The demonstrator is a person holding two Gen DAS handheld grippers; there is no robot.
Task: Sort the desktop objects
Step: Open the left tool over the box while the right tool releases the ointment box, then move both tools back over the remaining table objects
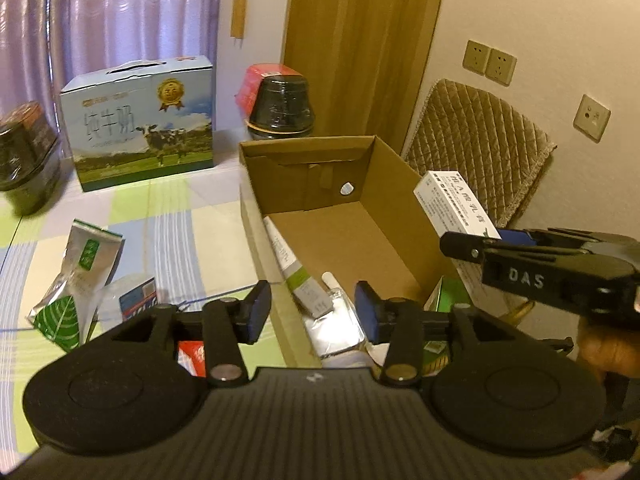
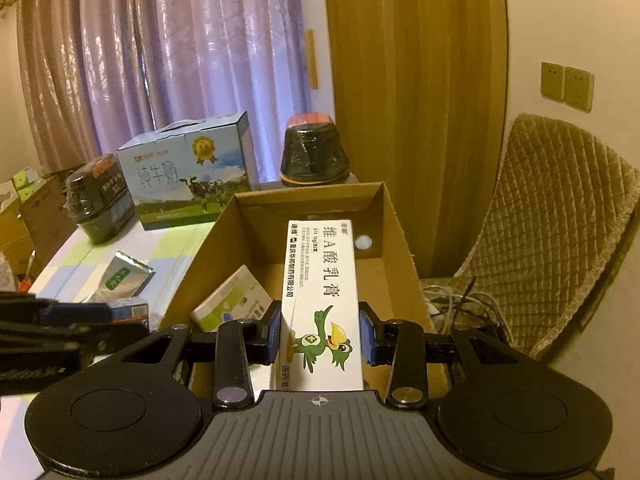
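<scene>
The long white cardboard ointment carton (image 2: pixel 322 300), printed with a green cartoon bird wearing a cross badge and large Chinese characters reading 维A酸乳膏, is clamped by its two long sides between the blue pads of the right gripper (image 2: pixel 320 336), and it is held above the open brown corrugated cardboard box (image 2: pixel 400 232), its far end pointing toward the box's back wall. In the left wrist view the same carton (image 1: pixel 452 208) shows its small-print side over the box's (image 1: pixel 384 184) right wall, with the right gripper (image 1: pixel 496 246), marked "DAS" on its black arm, closed on it. Inside the box lie a white and green tube (image 1: pixel 294 264) along the left wall, a silver foil sachet with a white spout (image 1: pixel 334 316), and a small white and green carton (image 2: pixel 232 300) leaning at the near left. The left gripper (image 1: pixel 312 310) hovers over the box's near left corner with its blue-padded jaws spread apart and nothing between them. On the pastel checked tablecloth (image 1: pixel 180 216) to the left lie a crumpled silver and green foil pouch (image 1: pixel 76 276) and a small blue and white packet (image 1: pixel 138 298). Further back stand a blue milk gift box (image 1: pixel 140 120) with a cow, a gold medal and the characters 纯牛奶, and a black tapered pot with a red lid (image 1: pixel 280 100).
</scene>
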